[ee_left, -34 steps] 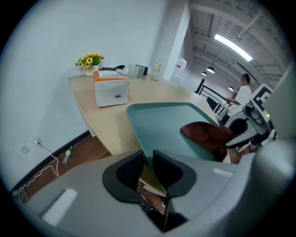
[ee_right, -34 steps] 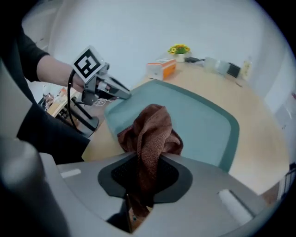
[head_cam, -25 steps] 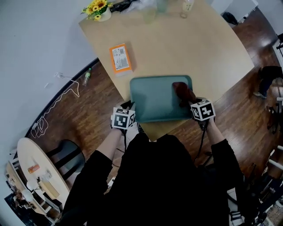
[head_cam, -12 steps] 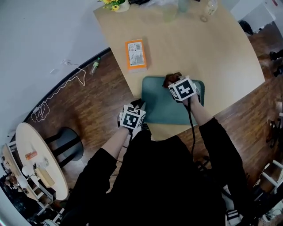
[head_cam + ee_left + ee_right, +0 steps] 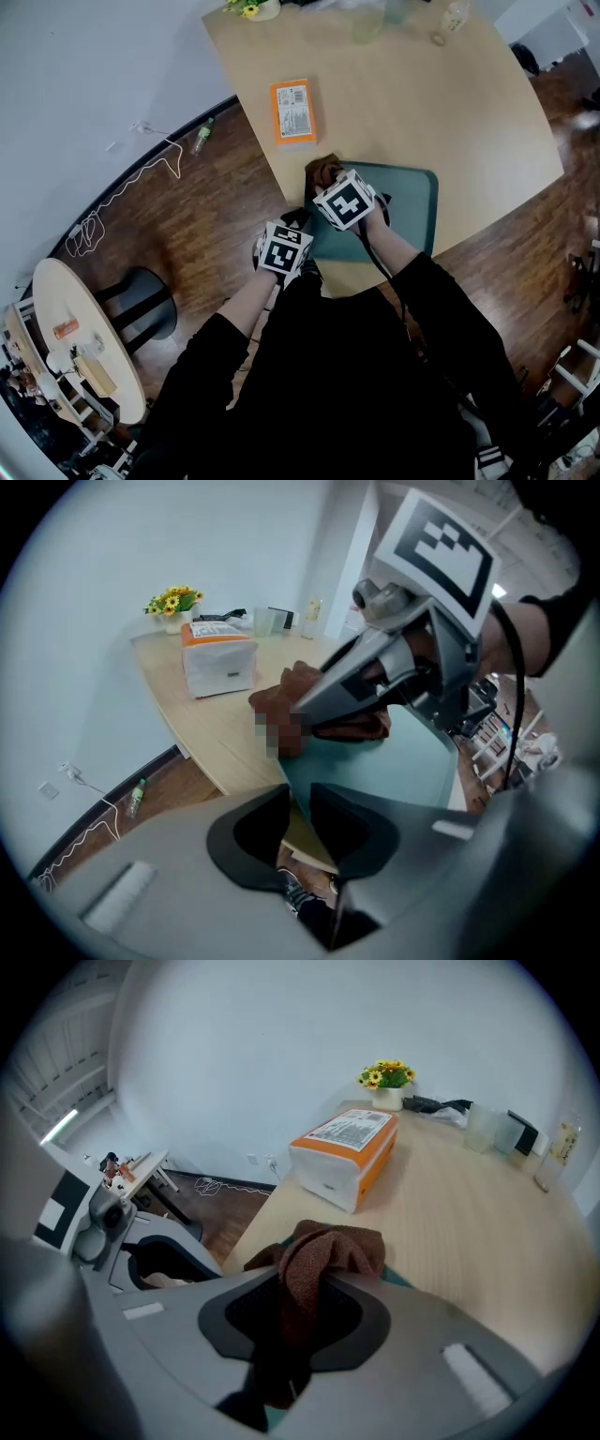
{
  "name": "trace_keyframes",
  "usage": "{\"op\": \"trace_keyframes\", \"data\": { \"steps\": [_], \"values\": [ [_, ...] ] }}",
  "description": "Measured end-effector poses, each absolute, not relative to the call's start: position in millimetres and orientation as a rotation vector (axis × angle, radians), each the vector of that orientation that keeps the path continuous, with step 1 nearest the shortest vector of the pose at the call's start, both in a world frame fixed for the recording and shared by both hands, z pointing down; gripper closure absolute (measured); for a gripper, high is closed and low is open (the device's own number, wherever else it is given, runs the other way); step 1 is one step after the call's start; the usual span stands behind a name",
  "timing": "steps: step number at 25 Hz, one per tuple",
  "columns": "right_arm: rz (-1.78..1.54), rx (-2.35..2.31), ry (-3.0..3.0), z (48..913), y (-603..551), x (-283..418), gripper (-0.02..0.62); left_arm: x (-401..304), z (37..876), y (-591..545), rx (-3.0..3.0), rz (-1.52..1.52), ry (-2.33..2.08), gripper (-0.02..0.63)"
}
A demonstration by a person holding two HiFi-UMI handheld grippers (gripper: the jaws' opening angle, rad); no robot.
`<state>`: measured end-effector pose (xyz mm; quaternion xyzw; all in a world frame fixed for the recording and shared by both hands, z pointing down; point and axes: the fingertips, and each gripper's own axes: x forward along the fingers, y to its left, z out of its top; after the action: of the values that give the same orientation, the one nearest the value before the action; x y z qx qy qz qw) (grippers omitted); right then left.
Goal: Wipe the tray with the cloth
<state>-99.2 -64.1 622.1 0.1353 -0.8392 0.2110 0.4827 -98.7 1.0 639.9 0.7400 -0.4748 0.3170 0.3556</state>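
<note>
A teal tray (image 5: 405,208) lies at the near edge of the wooden table (image 5: 422,103). My left gripper (image 5: 300,232) is shut on the tray's near left edge; the left gripper view shows the rim pinched between the jaws (image 5: 298,803). My right gripper (image 5: 328,184) is shut on a brown cloth (image 5: 323,172) and presses it onto the tray's far left corner. The cloth (image 5: 328,1251) bunches out in front of the right jaws (image 5: 305,1283), with a strip of tray (image 5: 398,1279) beside it. The left gripper view shows the cloth (image 5: 361,726) under the right gripper.
An orange box (image 5: 292,112) sits just beyond the tray's far left corner. Yellow flowers (image 5: 251,7), cups and a bottle (image 5: 455,14) stand along the far edge. A round side table (image 5: 80,337), a stool (image 5: 150,305) and a white cable (image 5: 122,192) are on the floor left.
The right gripper has dragged the cloth across the tray from its far right part to its far left corner. The left gripper has kept its hold on the tray's edge.
</note>
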Motion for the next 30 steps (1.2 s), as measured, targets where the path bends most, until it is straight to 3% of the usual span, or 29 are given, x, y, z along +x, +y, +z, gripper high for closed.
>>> {"op": "trace_keyframes", "data": {
  "steps": [9,18,25,30],
  "values": [
    [0.532,0.388,-2.030,628.4,-18.1,-36.9,0.522,-101.2,642.9,3.1,1.905,0.822,-1.230,0.551],
    [0.691,0.687,-1.970,634.5,-24.2,83.8,0.522,-102.6,645.5,2.2,1.907,0.831,-1.242,0.551],
    [0.700,0.762,-2.057,604.3,-24.2,97.2,0.522,-100.5,642.6,5.3,1.860,0.765,-1.234,0.547],
    [0.676,0.821,-2.163,557.4,-27.3,101.7,0.522,-108.9,590.4,-1.8,1.923,0.620,-1.301,0.534]
  ]
}}
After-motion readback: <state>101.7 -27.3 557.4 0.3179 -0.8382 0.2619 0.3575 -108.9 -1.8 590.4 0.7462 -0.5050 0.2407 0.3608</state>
